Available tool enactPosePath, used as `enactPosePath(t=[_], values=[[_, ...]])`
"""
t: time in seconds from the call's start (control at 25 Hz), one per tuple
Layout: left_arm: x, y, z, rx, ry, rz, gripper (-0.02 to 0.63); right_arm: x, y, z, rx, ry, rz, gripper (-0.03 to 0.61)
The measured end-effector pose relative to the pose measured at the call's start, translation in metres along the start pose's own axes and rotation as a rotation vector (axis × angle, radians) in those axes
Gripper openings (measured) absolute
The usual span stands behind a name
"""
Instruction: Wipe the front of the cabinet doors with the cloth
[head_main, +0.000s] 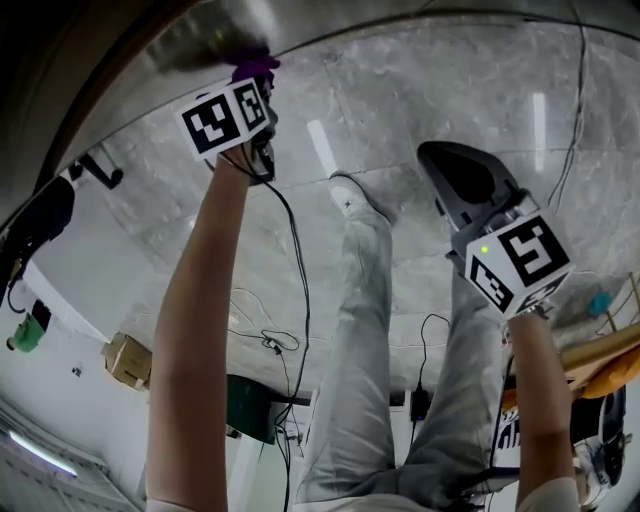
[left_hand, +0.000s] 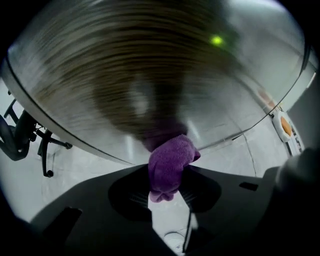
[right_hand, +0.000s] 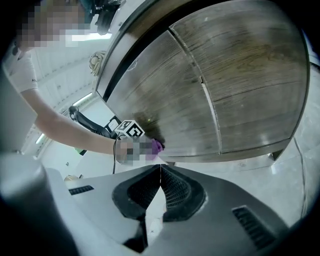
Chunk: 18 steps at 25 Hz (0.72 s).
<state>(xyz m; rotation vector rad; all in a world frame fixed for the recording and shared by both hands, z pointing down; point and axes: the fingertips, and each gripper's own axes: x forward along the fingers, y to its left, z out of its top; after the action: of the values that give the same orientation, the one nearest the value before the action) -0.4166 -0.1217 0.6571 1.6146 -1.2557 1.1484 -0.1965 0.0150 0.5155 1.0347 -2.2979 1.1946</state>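
A purple cloth (left_hand: 170, 165) is clamped in my left gripper (left_hand: 169, 186), and its bunched front end presses on the wooden cabinet door (left_hand: 150, 75), which looks streaked with motion blur. In the head view the left gripper (head_main: 252, 75) reaches up to the cabinet's lower edge with the cloth (head_main: 256, 68) at its tip. The right gripper view shows the whole cabinet (right_hand: 235, 80) with two grey-brown wood doors, and the cloth (right_hand: 156, 145) against the lower left door. My right gripper (right_hand: 160, 172) hangs away from the cabinet, shut with nothing in it; it also shows in the head view (head_main: 470, 185).
Pale marble floor tiles (head_main: 400, 90) lie below. The person's legs and a white shoe (head_main: 355, 195) stand between the grippers. A black cable (head_main: 295, 250) hangs from the left gripper. An office chair base (left_hand: 30, 140) is to the left, a cardboard box (head_main: 125, 360) behind.
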Motion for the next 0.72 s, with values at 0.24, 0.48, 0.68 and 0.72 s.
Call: enactPosePath(t=[0.24,0.48,0.68,0.72], values=[[-0.01,0.037,-0.005,0.072,0.029,0.074,0.144,0.008,0.019,0.003,-0.004,0.0,0.032,0.026],[-0.024,0.063,-0.015,-0.063,0.021,0.191,0.144,-0.007,0.02,0.004,-0.024,0.01,0.061,0.026],[-0.009,0.015,-0.037,-0.047,0.078,0.207,0.143,-0.044,-0.016,-0.011,-0.028,0.025,0.049,0.026],[-0.002,-0.006,-0.04,-0.023,0.091,0.186,0.143,-0.053,-0.026,-0.014,-0.026,0.025,0.043,0.026]])
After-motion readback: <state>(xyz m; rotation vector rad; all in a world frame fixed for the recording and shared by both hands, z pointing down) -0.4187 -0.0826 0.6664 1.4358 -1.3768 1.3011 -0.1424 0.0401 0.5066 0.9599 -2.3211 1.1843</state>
